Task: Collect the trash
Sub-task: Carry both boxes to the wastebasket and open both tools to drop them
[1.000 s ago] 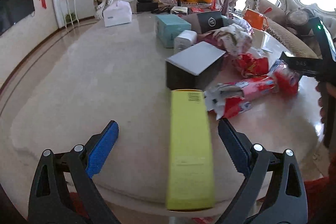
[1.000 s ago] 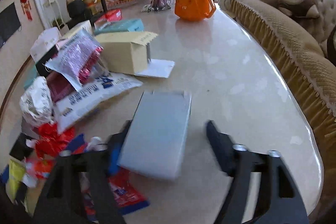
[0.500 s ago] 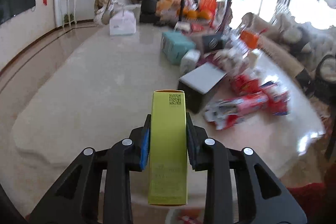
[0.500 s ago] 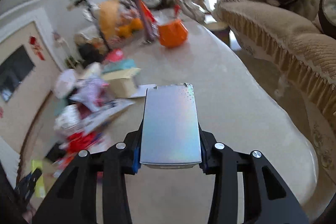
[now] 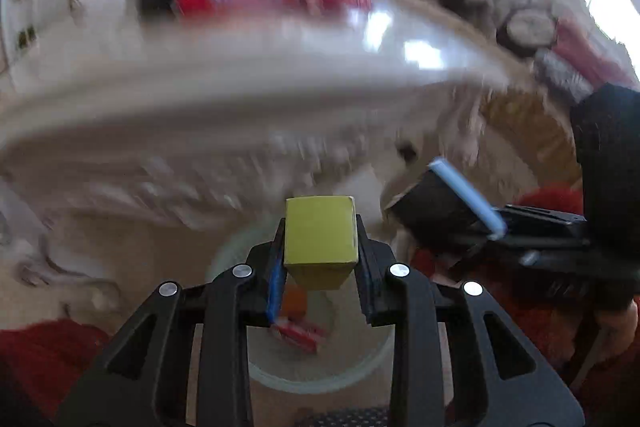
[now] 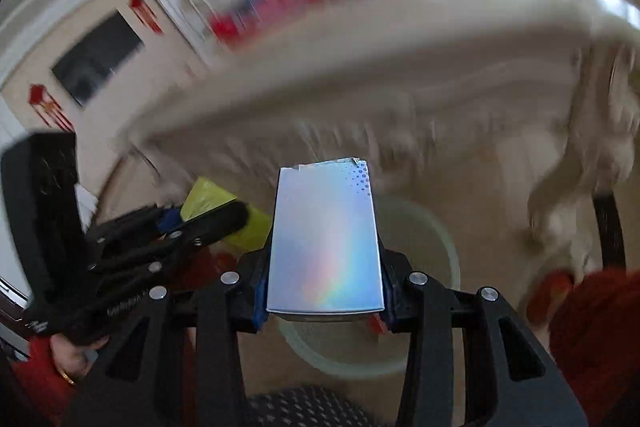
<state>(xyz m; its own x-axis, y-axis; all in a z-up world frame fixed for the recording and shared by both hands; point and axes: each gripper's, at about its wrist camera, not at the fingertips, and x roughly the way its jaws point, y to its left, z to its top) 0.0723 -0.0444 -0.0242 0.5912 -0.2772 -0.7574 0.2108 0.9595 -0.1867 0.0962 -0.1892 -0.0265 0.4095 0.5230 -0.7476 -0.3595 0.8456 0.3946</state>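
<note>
Trash rides in both our claws above the white bin (image 5: 320,367): left claw (image 5: 320,259) clamps the yellow box (image 5: 320,235), right claw (image 6: 324,267) clamps the holographic box (image 6: 324,239). Dropping both together, we risk one clipping the rim and landing on the floor

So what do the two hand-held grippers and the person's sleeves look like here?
Both are black plastic clamp-style frames with triangular cut-outs and silver rivets. The left hand-held gripper and right hand-held gripper have blue rubber pads inside the fingers. The person wears fuzzy red sleeves, and a thin gold ring shows on the left hand.
</note>
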